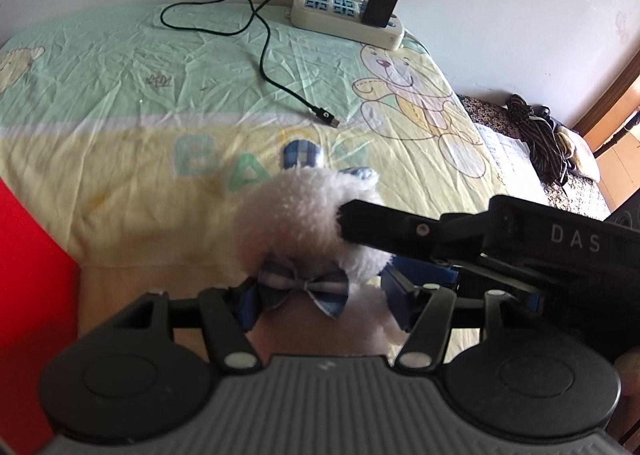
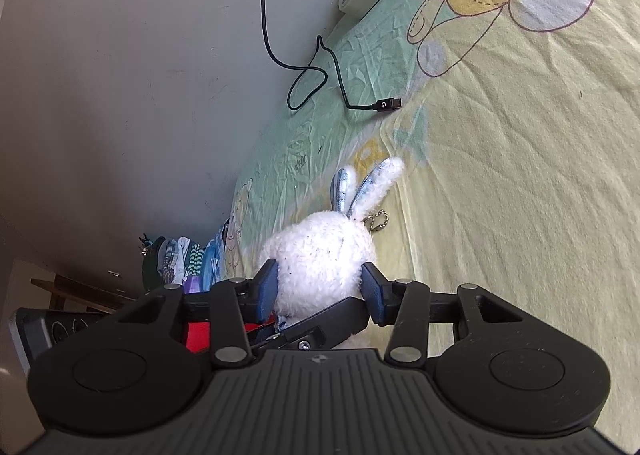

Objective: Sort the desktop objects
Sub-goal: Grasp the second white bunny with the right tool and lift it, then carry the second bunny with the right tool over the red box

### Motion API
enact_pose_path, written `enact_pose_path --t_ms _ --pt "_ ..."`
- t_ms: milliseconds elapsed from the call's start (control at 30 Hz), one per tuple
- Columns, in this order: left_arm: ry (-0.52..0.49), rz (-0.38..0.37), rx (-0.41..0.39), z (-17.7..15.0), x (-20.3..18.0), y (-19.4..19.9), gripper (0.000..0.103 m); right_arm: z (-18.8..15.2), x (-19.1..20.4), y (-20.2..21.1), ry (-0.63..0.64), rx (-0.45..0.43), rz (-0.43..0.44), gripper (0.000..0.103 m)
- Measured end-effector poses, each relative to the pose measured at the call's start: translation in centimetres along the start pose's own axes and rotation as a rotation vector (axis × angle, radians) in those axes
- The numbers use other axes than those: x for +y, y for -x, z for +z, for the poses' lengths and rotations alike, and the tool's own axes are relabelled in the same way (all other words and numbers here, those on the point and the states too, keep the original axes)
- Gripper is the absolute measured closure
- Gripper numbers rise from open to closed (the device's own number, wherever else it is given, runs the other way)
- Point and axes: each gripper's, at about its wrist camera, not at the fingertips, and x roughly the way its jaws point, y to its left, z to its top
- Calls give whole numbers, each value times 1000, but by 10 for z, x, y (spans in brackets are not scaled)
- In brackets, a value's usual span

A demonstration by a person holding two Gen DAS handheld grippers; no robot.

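One plush rabbit [image 2: 324, 251] is lying on the bear-printed sheet [image 2: 520, 175], and both grippers are meeting on it. It is looking fluffy and white, wearing a blue plaid bow tie [image 1: 302, 287], with two long ears [image 2: 368, 185] lined in blue check and a small ball chain [image 2: 376, 221] trailing beside its head. The right gripper [image 2: 322, 291] is pinching the rabbit's head between its two blue pads [image 2: 266, 291]. The left gripper [image 1: 320, 305] is sitting around the body at the bow tie, its pads touching the fur on both sides. One power strip [image 1: 344, 17] is resting at the far edge, carrying one black charger [image 1: 380, 1], and one black cable [image 1: 264, 55] is looping across the sheet.
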Motion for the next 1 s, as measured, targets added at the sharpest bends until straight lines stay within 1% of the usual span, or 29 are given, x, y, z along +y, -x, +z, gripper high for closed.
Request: enact_pose_path --t_ms 100,133,233,300,533,667,833,1000 --pt "-69 16 12 -13 -13 9 41 -13 9 13 20 10 -19 57" --pt "-79 12 14 -18 -15 12 41 -16 11 16 32 11 -30 57" --pt "-63 -19 34 -29 -14 19 41 -30 18 24 57 12 -54 57" --pt "-71 -20 35 -36 -15 27 42 -40 21 29 53 11 -53 58" --pt "-154 -24 36 -65 -23 57 42 -72 34 43 48 9 -58 58" --pt "-188 -45 44 -83 -19 74 42 -93 44 49 55 5 -72 58" --pt "-246 -76 45 -101 -11 96 42 -126 62 58 55 -31 -97 58" --pt "-308 -126 50 -120 4 119 42 -162 81 61 41 -89 -131 58"
